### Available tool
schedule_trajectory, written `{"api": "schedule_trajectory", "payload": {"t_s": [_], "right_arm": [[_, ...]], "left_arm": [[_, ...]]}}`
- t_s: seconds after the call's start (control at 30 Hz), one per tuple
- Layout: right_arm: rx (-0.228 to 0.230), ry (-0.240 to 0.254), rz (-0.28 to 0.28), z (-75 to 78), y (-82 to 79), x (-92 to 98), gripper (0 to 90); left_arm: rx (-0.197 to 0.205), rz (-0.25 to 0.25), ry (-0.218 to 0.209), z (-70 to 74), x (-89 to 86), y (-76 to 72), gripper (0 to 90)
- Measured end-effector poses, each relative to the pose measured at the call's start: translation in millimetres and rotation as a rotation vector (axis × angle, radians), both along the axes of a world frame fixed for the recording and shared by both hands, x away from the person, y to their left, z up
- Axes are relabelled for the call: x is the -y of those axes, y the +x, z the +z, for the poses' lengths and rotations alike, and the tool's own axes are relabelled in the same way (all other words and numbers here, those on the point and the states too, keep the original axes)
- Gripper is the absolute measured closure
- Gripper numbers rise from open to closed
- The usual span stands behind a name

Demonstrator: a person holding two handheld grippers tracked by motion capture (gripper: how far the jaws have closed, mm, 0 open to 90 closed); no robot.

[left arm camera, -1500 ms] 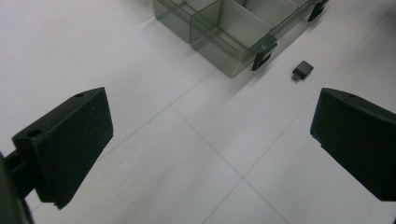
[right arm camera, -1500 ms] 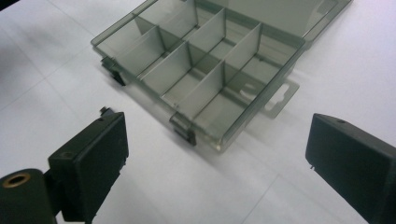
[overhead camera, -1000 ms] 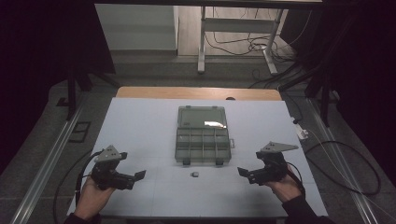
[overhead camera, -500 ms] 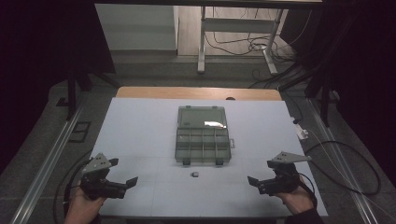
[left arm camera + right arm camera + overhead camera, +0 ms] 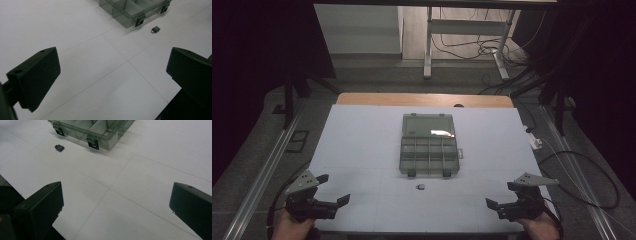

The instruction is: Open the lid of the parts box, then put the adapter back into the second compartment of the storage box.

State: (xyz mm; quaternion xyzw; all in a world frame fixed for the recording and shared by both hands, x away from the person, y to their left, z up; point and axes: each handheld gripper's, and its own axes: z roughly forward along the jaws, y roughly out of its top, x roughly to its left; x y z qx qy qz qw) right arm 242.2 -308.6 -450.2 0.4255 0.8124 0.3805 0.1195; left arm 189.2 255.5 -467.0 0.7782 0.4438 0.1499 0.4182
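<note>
A clear grey compartment box [image 5: 430, 150] lies in the middle of the white table [image 5: 357, 135] with its lid laid open toward the far side. Its latched front edge also appears in the left gripper view [image 5: 130, 11] and the right gripper view [image 5: 100, 132]. A small dark part [image 5: 421, 187] rests on the table just in front of the box [image 5: 155, 29] [image 5: 59, 147]. My left gripper [image 5: 333, 189] is open at the near left corner, its jaws wide apart [image 5: 112, 75] over bare table. My right gripper [image 5: 501, 195] is open at the near right corner [image 5: 116, 205], also holding nothing.
Metal rails [image 5: 259, 185] run along both sides of the table. Cables [image 5: 582, 170] trail on the floor at the right, and a white plug [image 5: 536, 143] sits by the right edge. A metal stand [image 5: 462, 30] is beyond the far edge.
Both grippers have drawn back toward the near edge and outward to the corners, away from the box. Both stay open. The box and the small part have not moved.
</note>
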Motion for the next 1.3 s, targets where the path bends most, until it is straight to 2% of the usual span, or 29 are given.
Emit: {"api": "schedule_trajectory", "payload": {"t_s": [0.2, 0.5, 0.6, 0.93, 1.3], "right_arm": [[-0.024, -0.026, -0.015, -1.1, -0.7, -0.3, 0.0], [-0.021, -0.036, -0.017, -0.6, -0.4, -1.9, 0.0], [-0.008, -0.03, -0.018, -0.1, -0.5, -2.4, 0.0], [-0.003, -0.04, 0.031, -2.4, 5.2, -10.2, 0.0], [-0.011, -0.023, 0.106, -4.9, 23.2, -28.0, 0.0]], "left_arm": [[-0.019, -0.013, 0.04, -0.4, 5.4, 2.1, 0.0], [-0.029, -0.014, 0.033, -1.1, 4.1, 3.5, 0.0], [-0.035, -0.014, 0.033, -1.3, 3.9, 4.1, 0.0], [-0.042, -0.017, 0.04, -1.7, 5.2, 5.7, 0.0], [-0.048, -0.014, 0.036, -1.8, 4.8, 6.0, 0.0]]}}
